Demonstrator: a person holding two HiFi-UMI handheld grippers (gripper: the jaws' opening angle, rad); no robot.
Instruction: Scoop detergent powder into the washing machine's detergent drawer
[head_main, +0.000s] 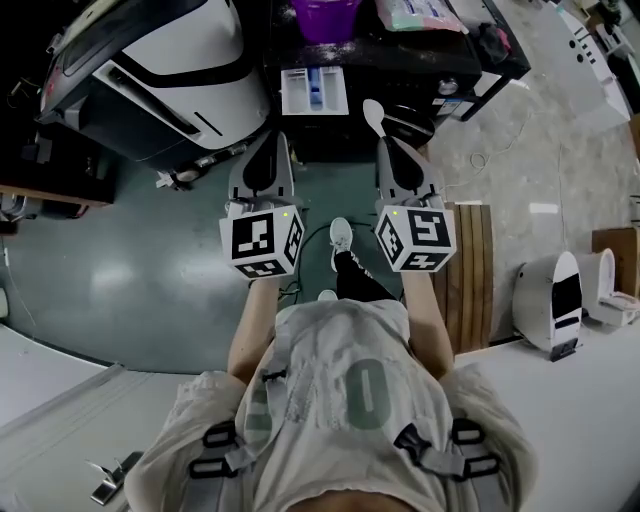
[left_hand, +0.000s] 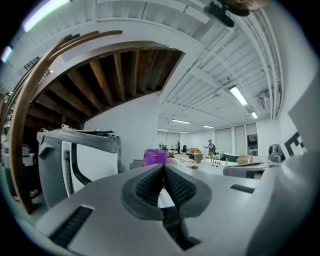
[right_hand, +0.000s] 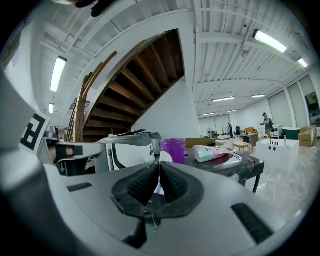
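right claw (head_main: 386, 140) grips white scoop (head_main: 372, 113); left claw (head_main: 271, 139) closed, empty.

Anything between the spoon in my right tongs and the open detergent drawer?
Nothing visible does. The white spoon, pinched in the right tongs, hangs just right of the open detergent drawer, with only a dark gap between. The purple cup stands beyond, off that path.

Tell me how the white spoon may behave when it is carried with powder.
The spoon looks like thin plastic, so it is probably light and fairly stiff. The right gripper holds only its handle, with the bowl out ahead, so a full load might make it tilt. Its smooth surface could slip.
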